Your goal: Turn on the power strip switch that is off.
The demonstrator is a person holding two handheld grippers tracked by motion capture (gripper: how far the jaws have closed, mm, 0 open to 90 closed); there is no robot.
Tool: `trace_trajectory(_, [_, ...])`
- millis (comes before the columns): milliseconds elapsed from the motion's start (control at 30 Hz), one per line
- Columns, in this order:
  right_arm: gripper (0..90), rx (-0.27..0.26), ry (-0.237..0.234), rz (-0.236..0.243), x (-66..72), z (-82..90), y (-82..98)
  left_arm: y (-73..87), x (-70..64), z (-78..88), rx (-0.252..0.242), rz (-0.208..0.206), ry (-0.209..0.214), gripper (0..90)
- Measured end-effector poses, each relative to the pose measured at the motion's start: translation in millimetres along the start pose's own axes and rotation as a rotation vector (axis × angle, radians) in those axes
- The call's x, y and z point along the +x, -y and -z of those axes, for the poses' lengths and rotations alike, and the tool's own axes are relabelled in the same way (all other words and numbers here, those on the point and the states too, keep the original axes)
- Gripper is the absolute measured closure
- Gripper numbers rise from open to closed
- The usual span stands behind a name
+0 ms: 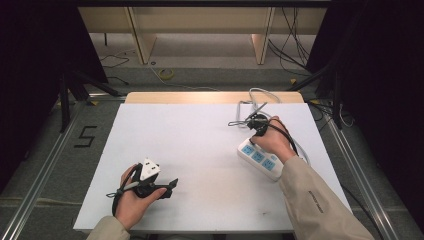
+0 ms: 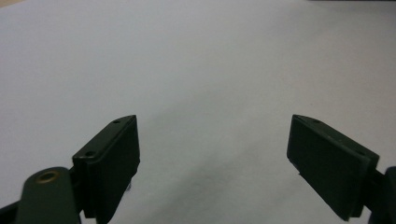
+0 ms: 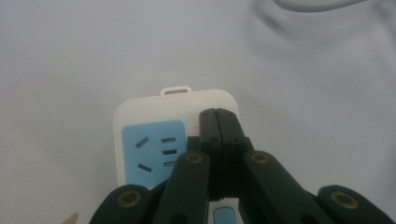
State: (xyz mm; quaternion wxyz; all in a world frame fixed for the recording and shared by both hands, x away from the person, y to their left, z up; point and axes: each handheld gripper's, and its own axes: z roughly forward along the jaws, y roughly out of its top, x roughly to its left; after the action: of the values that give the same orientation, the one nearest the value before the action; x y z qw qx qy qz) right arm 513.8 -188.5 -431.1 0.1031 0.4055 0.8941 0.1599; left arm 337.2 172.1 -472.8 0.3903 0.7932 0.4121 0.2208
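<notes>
A white power strip (image 1: 259,159) with blue sockets lies at the right of the white table (image 1: 200,150), and its grey cable (image 1: 260,94) loops off toward the far edge. My right gripper (image 1: 256,131) is held over the strip's far end. In the right gripper view its jaws are pressed shut (image 3: 217,117) with nothing between them, tips over the power strip (image 3: 154,105) beside the end blue socket (image 3: 154,151); a small red light (image 3: 194,125) glows there. My left gripper (image 1: 171,187) rests near the front left, open (image 2: 215,158) over bare table.
The grey cable (image 3: 308,4) crosses the top of the right gripper view. Beyond the table stand wooden furniture legs (image 1: 142,40), with loose cables on the floor (image 1: 167,74) and tripod legs at both sides. A "5" mark (image 1: 86,136) is on the floor at left.
</notes>
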Motion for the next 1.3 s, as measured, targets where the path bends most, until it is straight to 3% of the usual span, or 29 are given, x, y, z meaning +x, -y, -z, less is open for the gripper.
trace_trajectory(1300, [90.0, 0.003, -0.001, -0.017, 0.1, -0.8, 0.0, -0.2, -0.2, 0.3, 0.000, -0.005, -0.001, 17.2])
